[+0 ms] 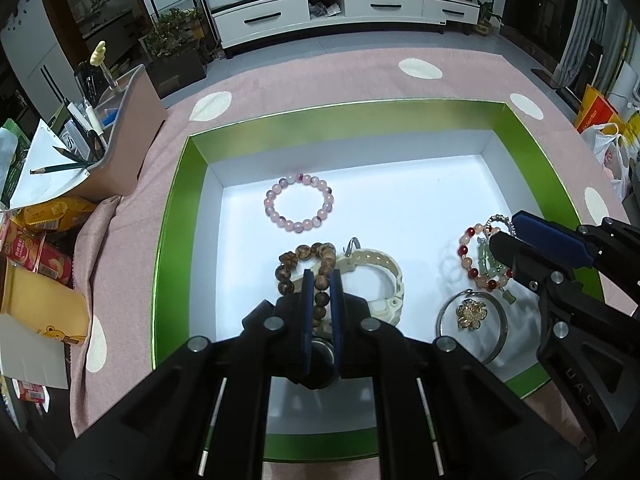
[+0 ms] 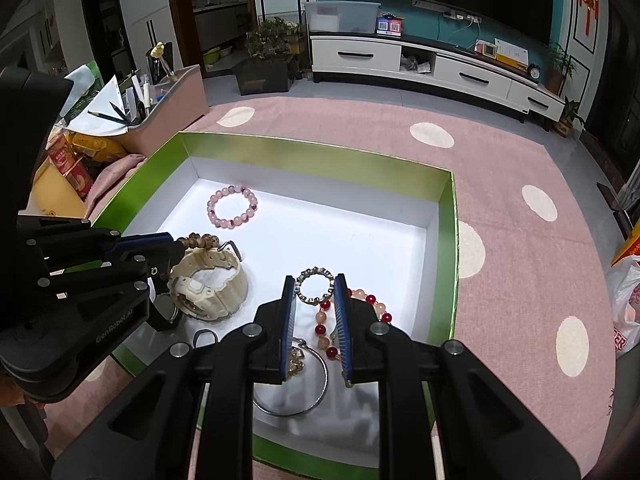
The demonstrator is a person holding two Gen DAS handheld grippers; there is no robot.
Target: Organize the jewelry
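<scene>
A green-walled box (image 1: 176, 216) with a white floor sits on a pink cloth with pale spots (image 2: 520, 280); inside it, toward the far left, a pink bead bracelet (image 1: 298, 204) lies flat and apart from the rest; nearer, the left gripper (image 1: 321, 280) has its blue-padded fingers pressed against a brown wooden bead bracelet (image 1: 308, 268), pinching the strand between them; that bracelet lies touching a cream watch (image 2: 208, 284), whose strap curls just beside it; over on the right side of the box, the right gripper (image 2: 316, 300) hangs with its fingers spread a little, either side of a small gold ring-shaped piece (image 2: 315, 285) and not closed on it; a red and peach bead bracelet (image 2: 352, 320) lies against that piece; nearer still, a thin silver bangle (image 1: 472, 320) circles a gold flower brooch (image 1: 472, 312); a pink bin of pencils (image 1: 120, 136) stands off to the left of the box.
</scene>
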